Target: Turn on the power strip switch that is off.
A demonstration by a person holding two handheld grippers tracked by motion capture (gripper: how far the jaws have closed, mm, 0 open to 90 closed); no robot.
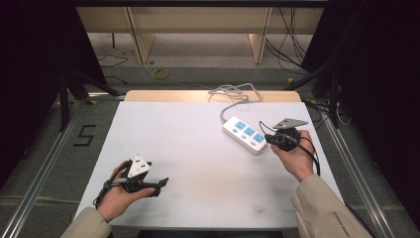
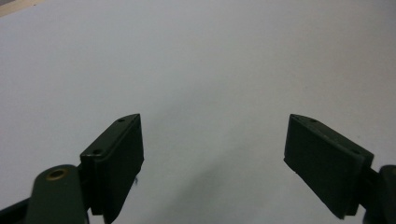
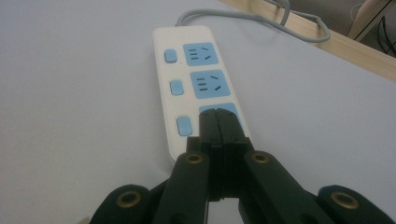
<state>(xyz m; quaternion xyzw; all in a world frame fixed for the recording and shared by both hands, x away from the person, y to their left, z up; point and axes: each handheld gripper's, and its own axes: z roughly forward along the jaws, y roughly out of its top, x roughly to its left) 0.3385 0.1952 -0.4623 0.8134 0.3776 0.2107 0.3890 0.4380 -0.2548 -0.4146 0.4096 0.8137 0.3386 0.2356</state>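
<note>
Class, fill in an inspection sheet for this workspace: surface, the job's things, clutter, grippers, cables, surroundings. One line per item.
Surface: white table, bare over most of its top.
Job's things: white power strip with three blue sockets and three blue buttons, lying flat at the right rear.
Clutter: nothing seen.
Grippers: left gripper open over bare table; right gripper shut, its tips over the strip's nearest socket; contact cannot be told.
Cables: the strip's grey cord loops to the table's far edge; black cable trails from the right gripper.
Surroundings: dark curtains at both sides, wooden frame behind, floor mark "5".
</note>
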